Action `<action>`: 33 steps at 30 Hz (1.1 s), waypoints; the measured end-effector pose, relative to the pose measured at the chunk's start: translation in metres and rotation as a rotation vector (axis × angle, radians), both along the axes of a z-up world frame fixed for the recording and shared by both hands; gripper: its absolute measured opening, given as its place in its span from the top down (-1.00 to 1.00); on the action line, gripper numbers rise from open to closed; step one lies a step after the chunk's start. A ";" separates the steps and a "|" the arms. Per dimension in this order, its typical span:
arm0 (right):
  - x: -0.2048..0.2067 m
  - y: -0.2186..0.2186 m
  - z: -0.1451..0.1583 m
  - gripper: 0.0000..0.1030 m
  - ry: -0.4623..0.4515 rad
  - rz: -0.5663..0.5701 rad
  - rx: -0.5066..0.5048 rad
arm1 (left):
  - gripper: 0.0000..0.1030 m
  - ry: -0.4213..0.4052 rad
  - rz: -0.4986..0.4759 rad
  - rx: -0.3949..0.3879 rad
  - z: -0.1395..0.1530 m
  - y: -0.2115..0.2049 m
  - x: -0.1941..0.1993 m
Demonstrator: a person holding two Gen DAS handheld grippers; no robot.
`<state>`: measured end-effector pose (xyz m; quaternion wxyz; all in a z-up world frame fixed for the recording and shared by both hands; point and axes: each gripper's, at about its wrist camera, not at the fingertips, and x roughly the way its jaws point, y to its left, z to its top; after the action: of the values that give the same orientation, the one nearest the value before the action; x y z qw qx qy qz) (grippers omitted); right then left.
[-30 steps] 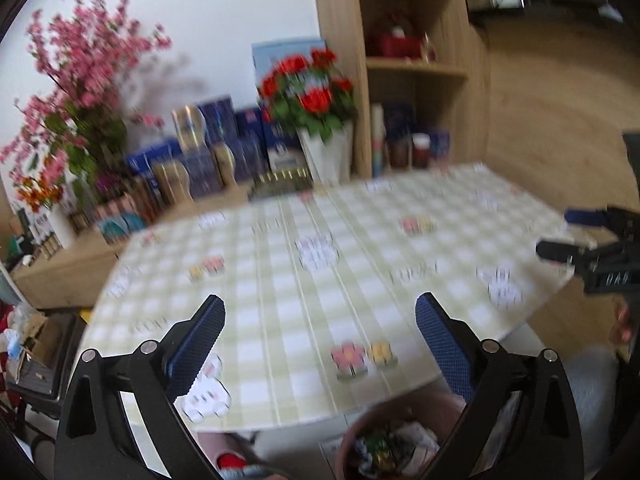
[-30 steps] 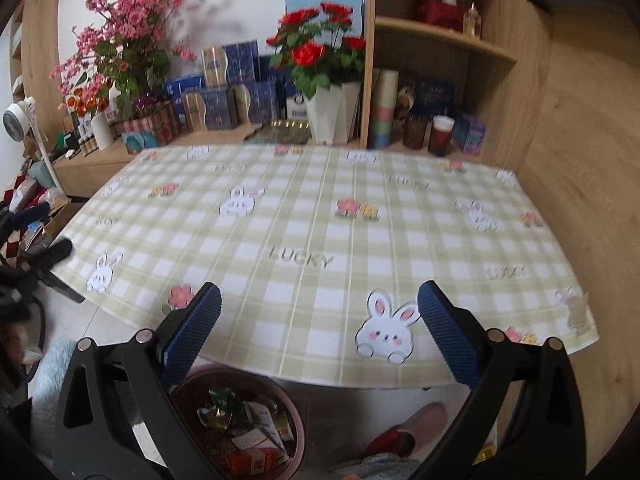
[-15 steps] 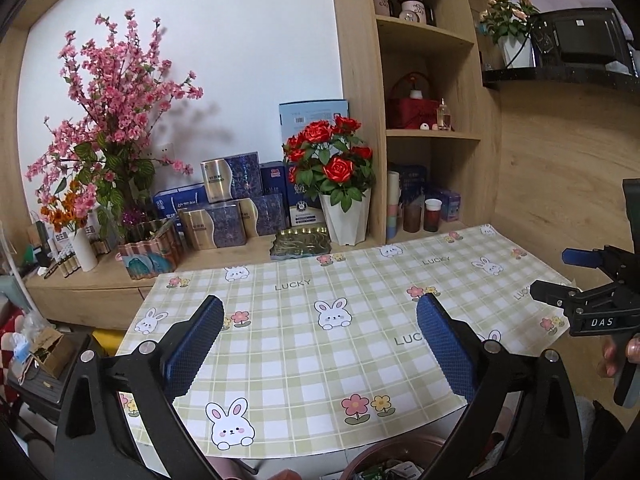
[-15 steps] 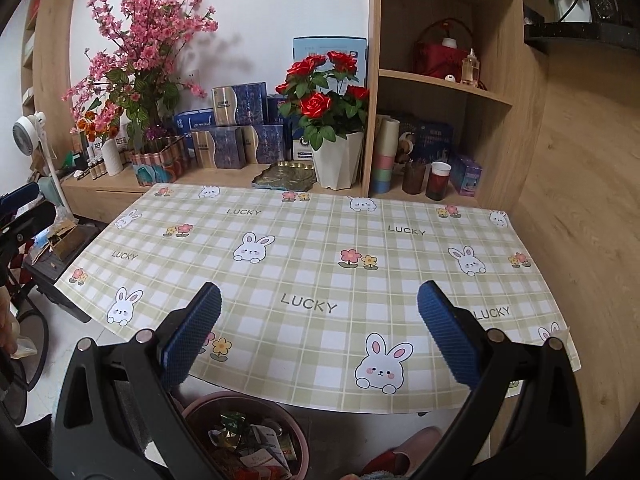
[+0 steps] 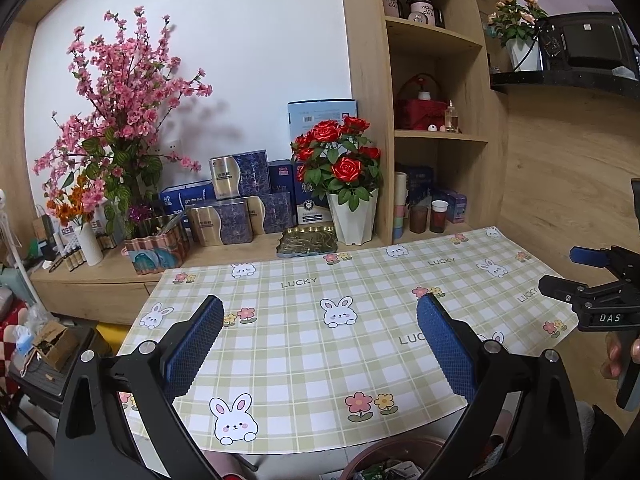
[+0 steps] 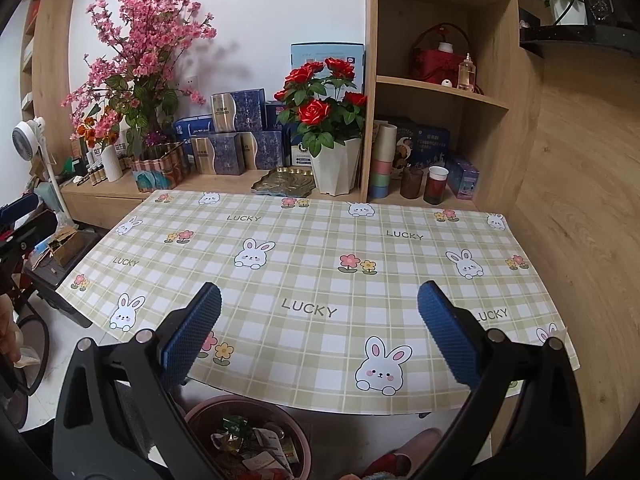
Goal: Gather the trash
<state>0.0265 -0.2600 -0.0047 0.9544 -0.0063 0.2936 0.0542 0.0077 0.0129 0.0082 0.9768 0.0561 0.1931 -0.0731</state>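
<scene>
A brown bin (image 6: 248, 436) holding several crumpled wrappers stands on the floor under the table's near edge; its rim (image 5: 396, 454) peeks in at the bottom of the left wrist view. My left gripper (image 5: 320, 334) hangs open over the near part of the green checked tablecloth (image 5: 304, 320), nothing between its blue pads. My right gripper (image 6: 320, 322) is open too, above the cloth's (image 6: 320, 264) near edge, and shows from the side (image 5: 576, 272) in the left wrist view. No loose trash shows on the cloth.
Behind the table a low wooden ledge carries a rose pot (image 6: 334, 160), blue and gold boxes (image 6: 224, 148), a pink blossom arrangement (image 6: 136, 60) and a green dish (image 6: 284, 180). Shelves with cups (image 6: 434, 184) rise at right. A cluttered box (image 5: 52, 344) sits left.
Both grippers rose and tilted up from looking down at the table edge and bin, so the wall and shelves now fill the views. Both jaws stayed open.
</scene>
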 end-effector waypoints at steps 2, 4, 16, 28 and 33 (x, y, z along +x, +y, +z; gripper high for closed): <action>0.000 0.000 0.000 -0.88 0.000 -0.002 0.001 | -0.84 0.000 0.002 -0.002 0.001 0.000 0.000; 0.000 0.000 0.000 -0.88 0.000 -0.001 0.002 | -0.84 0.001 0.001 -0.004 0.001 0.000 0.000; 0.000 -0.001 0.002 -0.88 -0.006 0.000 0.003 | -0.85 0.004 0.007 -0.001 0.003 0.001 0.001; -0.002 0.001 0.009 -0.88 -0.017 -0.001 0.005 | -0.86 -0.001 0.022 -0.005 0.005 0.005 0.000; -0.002 0.000 0.009 -0.88 -0.017 -0.002 0.006 | -0.88 -0.002 0.026 -0.002 0.005 0.004 -0.001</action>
<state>0.0246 -0.2599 0.0039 0.9568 -0.0038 0.2855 0.0542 0.0068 0.0173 0.0133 0.9779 0.0525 0.1929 -0.0605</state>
